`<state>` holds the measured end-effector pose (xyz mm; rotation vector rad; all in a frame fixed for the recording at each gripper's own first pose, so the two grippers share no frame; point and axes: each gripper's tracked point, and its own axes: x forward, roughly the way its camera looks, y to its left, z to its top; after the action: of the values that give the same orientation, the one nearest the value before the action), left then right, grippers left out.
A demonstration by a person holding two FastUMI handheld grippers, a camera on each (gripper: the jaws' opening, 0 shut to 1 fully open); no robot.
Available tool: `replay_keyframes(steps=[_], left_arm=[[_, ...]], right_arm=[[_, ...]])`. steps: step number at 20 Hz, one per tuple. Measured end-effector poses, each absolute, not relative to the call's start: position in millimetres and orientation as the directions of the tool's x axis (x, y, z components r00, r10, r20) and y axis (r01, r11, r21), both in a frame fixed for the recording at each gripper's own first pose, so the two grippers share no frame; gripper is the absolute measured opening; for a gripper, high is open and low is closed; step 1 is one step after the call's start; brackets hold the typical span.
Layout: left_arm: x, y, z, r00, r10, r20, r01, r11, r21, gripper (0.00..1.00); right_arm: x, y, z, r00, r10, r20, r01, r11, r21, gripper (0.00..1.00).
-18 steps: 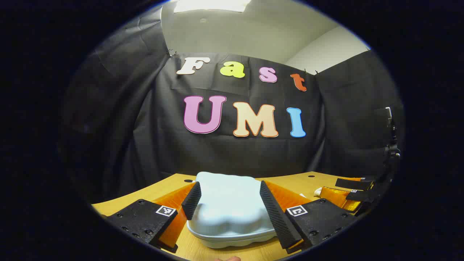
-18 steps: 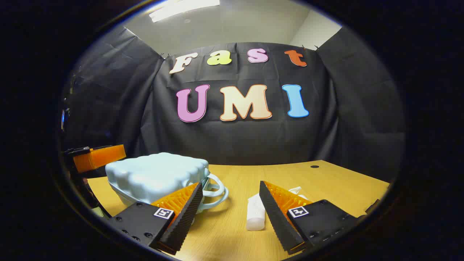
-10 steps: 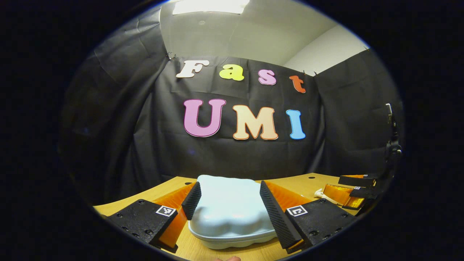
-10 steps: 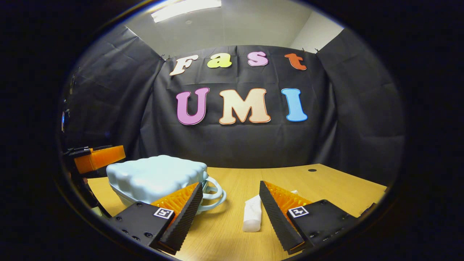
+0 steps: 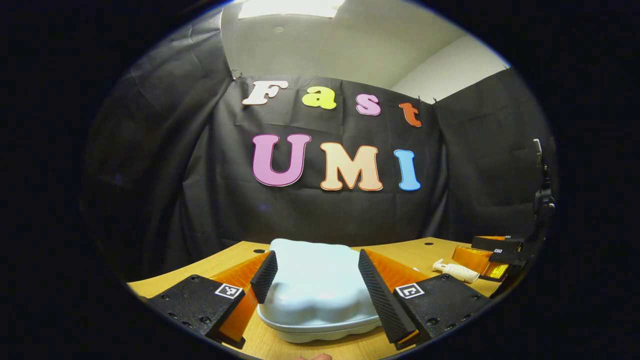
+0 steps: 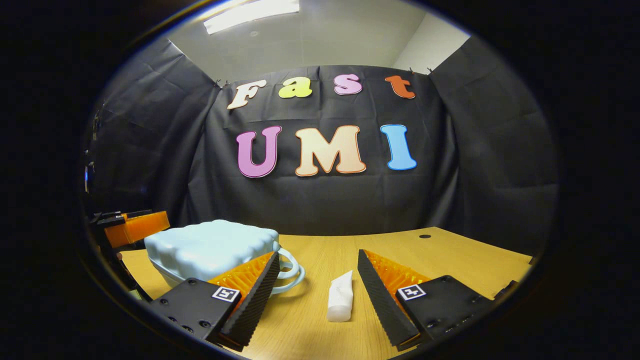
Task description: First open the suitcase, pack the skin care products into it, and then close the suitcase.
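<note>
Here, suitcase (image 5: 315,290): pale blue, lid shut, lying flat on the wooden table (image 6: 450,255).
Tube (image 6: 340,303): white, lying on the table just right of the suitcase handle (image 6: 290,272).
Left gripper (image 5: 312,275): spread wide, straddling the suitcase; contact unclear.
Right gripper (image 6: 317,280): spread wide, empty, the tube between its fingers.

tongs (image 6: 314,295) | black screwed mounts | square tag markers

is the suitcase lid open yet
No, the pale blue suitcase sits fully closed on the table, its lid down on the base with the handle facing the tube.
</note>
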<state>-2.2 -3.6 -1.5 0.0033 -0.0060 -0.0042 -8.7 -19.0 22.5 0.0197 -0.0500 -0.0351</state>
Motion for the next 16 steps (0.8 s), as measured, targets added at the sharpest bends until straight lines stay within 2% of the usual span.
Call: replay_keyframes(steps=[16], left_arm=[[-3.8,-11.9,1.2,1.000,-0.028,0.012,0.027,1.000,0.004,0.95]], right_arm=[[-11.5,-18.3,22.1,0.999,-0.030,0.036,0.030,1.000,-0.004,0.99]])
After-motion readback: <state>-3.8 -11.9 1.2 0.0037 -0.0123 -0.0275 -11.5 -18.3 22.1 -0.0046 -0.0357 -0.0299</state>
